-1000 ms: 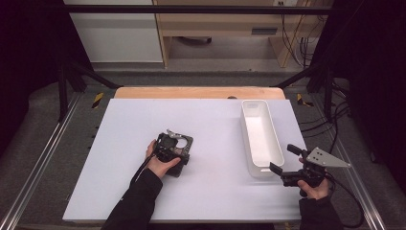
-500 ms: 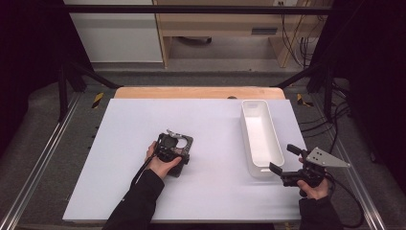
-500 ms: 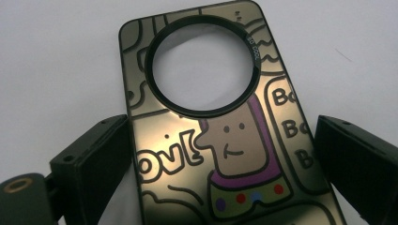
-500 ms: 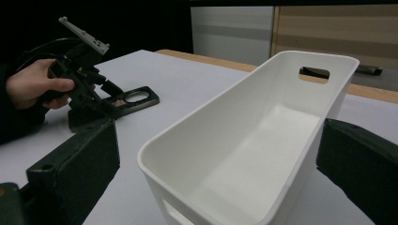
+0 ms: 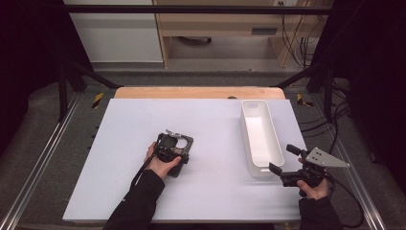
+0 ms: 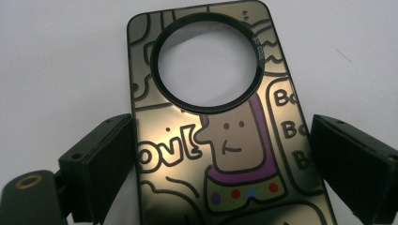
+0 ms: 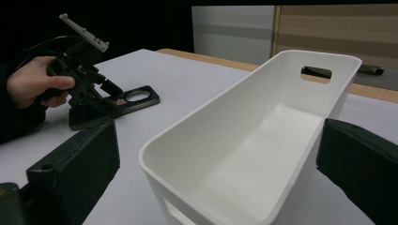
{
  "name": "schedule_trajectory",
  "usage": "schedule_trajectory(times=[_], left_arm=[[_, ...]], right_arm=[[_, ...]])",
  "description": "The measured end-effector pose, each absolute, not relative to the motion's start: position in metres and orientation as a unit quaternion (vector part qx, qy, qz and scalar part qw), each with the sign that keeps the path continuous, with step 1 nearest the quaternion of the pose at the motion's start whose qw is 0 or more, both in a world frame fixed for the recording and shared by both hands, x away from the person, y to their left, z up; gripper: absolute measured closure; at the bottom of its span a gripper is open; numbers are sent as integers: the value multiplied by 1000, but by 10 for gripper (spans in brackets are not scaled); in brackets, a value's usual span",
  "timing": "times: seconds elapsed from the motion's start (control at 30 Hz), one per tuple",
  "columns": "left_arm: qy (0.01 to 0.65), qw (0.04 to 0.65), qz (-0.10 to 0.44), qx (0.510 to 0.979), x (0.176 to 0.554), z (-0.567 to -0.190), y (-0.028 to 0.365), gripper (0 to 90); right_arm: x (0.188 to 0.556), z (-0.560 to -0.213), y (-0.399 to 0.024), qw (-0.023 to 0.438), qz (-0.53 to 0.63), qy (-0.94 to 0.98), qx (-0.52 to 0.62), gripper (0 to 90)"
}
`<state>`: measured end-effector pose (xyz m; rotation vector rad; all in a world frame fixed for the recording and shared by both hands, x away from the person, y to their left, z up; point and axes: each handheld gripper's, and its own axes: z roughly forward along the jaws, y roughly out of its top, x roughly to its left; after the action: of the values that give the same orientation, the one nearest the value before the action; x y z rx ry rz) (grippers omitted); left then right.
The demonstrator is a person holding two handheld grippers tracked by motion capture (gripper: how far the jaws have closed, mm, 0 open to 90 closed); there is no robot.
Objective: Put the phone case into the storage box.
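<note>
The left gripper (image 6: 220,159) has its two black jaws spread to either side of a phone case (image 6: 220,131) that lies flat on the white table (image 5: 119,143); the left jaw sits against the case's long edge, the right jaw stands a sliver off the other edge, so the jaws are apart and not clamped. In the high view the left gripper (image 5: 170,151) and the left hand (image 5: 163,165) rest near the middle of the table, with bare white surface all round them: wide room toward the left edge, toward the far wooden strip (image 5: 198,92), and a clear band between the case and the bin.

The right gripper (image 5: 282,163) hovers at the table's right front corner, jaws wide apart and holding nothing, just beside the near short end of a white bin (image 5: 261,136). From the right gripper view the bin (image 7: 263,140) lies between the jaws' line of sight, its rim close ahead, a handle slot (image 7: 316,72) cut in the far wall. The bin runs lengthwise along the table's right edge, with little room on that side.

The phone case is glossy bronze-gold with black cartoon outlines, a figure with a purple collar and coloured dots, bubble letters, and a large round black-ringed camera opening near its far end
</note>
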<state>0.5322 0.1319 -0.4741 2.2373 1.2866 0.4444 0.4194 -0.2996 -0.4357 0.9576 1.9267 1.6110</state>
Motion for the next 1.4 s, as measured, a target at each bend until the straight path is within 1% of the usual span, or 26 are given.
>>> schedule_trajectory(times=[0.43, 1.03, 1.4], left_arm=[[477, 258, 169, 823, 531, -476, 130, 72], [480, 262, 176, 818, 530, -472, 133, 113], [471, 272, 186, 818, 526, -464, 135, 115]], right_arm=[[419, -435, -299, 225, 585, 698, 346, 3], [419, -435, -299, 224, 586, 698, 345, 3], [419, -435, -299, 223, 587, 698, 345, 3]])
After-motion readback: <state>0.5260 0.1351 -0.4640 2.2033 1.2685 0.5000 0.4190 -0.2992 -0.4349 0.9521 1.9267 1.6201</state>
